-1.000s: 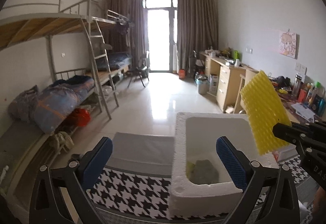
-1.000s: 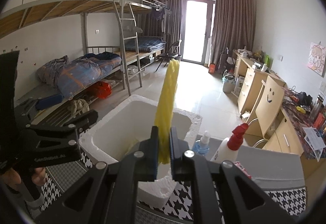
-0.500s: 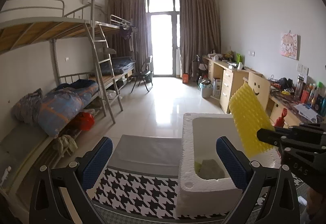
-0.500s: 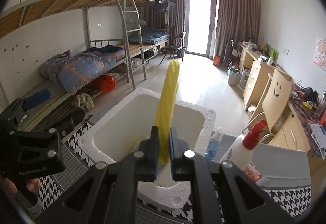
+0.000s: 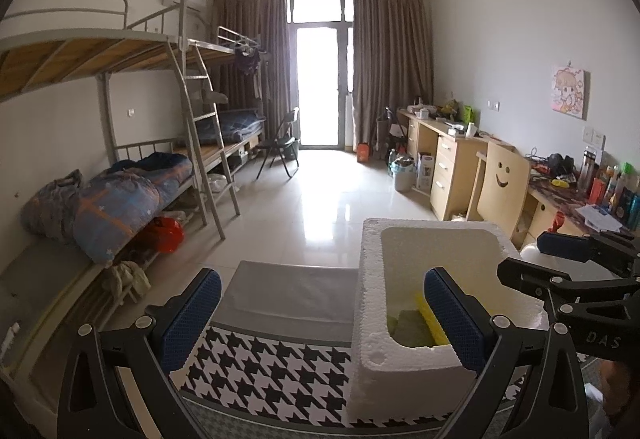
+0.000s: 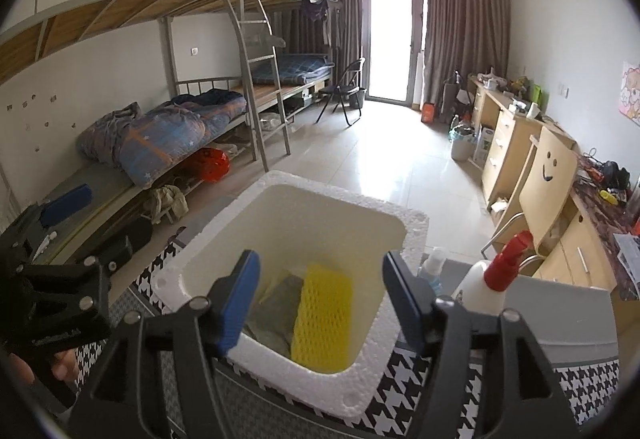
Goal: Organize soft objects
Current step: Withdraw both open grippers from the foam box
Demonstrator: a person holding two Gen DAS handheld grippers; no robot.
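Observation:
A yellow bumpy sponge (image 6: 322, 319) lies inside the white foam box (image 6: 414, 239), leaning on grey-green cloths (image 6: 276, 303). In the left wrist view a strip of the sponge (image 5: 430, 319) shows in the box (image 5: 368, 279). My right gripper (image 6: 320, 295) is open and empty, just above the box's near side; it also shows at the right of the left wrist view (image 5: 524, 259). My left gripper (image 5: 320, 319) is open and empty over the houndstooth cloth, left of the box; it also appears at the left edge of the right wrist view (image 6: 64, 239).
The box stands on a houndstooth-patterned cloth (image 5: 280, 371) over a grey surface (image 5: 296, 291). A white spray bottle with red nozzle (image 6: 492, 279) and a small blue bottle (image 6: 432, 263) stand right of the box. Bunk beds (image 5: 120, 175) line the left, desks (image 5: 452, 167) the right.
My right gripper opened and let go of the yellow sponge, which dropped from upright between the fingers into the foam box. The left gripper stayed open.

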